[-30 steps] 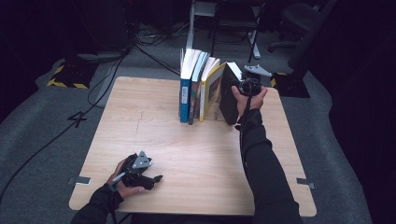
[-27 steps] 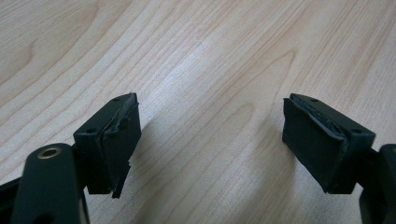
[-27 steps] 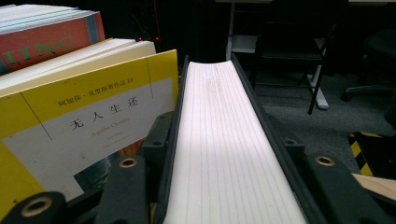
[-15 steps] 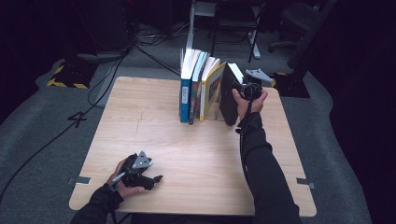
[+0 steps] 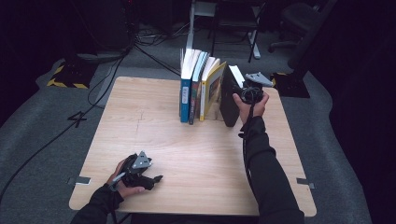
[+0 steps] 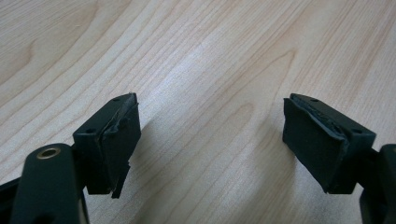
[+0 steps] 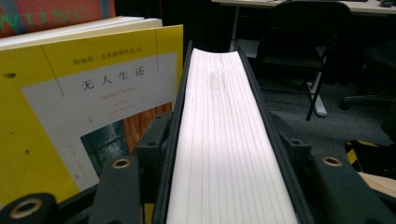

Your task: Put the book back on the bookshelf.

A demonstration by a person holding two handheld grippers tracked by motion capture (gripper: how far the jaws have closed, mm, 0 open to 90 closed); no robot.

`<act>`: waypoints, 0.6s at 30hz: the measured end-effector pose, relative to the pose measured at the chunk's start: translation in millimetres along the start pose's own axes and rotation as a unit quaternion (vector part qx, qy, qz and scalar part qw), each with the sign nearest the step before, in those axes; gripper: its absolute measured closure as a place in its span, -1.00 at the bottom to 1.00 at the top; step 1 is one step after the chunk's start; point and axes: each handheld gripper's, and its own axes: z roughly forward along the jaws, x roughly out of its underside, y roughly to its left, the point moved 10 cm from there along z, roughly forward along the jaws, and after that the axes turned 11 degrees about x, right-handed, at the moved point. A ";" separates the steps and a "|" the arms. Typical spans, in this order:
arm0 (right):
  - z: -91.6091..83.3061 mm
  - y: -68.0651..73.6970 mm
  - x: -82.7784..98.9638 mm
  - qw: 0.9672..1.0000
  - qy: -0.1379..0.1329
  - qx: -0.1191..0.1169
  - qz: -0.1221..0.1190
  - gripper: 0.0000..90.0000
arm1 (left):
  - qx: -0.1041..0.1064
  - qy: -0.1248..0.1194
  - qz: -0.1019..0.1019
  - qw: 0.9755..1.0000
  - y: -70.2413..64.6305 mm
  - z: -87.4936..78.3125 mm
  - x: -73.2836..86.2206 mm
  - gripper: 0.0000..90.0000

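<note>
High view: right gripper [image 5: 243, 92], jaws just easing apart astride the black book [image 5: 228, 100] at one o'clock; release slowly so it stays upright; left gripper [image 5: 148, 178] open, empty

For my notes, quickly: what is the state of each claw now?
Left claw: open, empty, over the table.
Right claw: around the black book, jaws just been opening; grip cannot be told.
</note>
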 end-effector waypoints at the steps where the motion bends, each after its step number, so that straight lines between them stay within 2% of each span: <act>1: -0.7 0.2 0.3 1.000 -0.001 0.000 -0.001 0.09 | 0.000 0.000 0.001 1.000 0.1 0.0 0.0 -0.57; 4: -3.6 -0.1 2.1 1.000 0.000 -0.007 0.009 0.04 | 0.000 0.000 0.000 1.000 0.0 0.0 0.0 -0.56; 6: -4.5 -0.1 3.7 1.000 0.002 -0.010 0.008 0.01 | 0.000 0.000 0.000 1.000 0.0 0.0 0.0 -0.57; 7: -6.7 -1.5 5.6 1.000 0.001 -0.007 0.006 -0.07 | 0.000 0.000 0.000 1.000 0.0 0.0 0.1 -0.57; 9: -11.8 -2.2 8.0 1.000 -0.007 -0.018 0.010 -0.10 | 0.000 0.000 0.000 1.000 0.0 0.0 0.0 -0.56; 12: -21.5 -3.4 17.6 0.999 -0.012 -0.033 0.012 -0.16 | 0.000 0.000 0.000 1.000 0.0 0.0 0.0 -0.57; 15: -30.4 -8.9 31.2 0.999 -0.025 -0.037 0.008 -0.21 | 0.000 0.000 0.000 1.000 0.1 0.0 0.0 -0.57; 18: -34.2 -10.7 42.0 0.999 -0.024 -0.047 0.006 -0.22 | 0.000 0.000 0.001 1.000 0.1 0.0 0.0 -0.57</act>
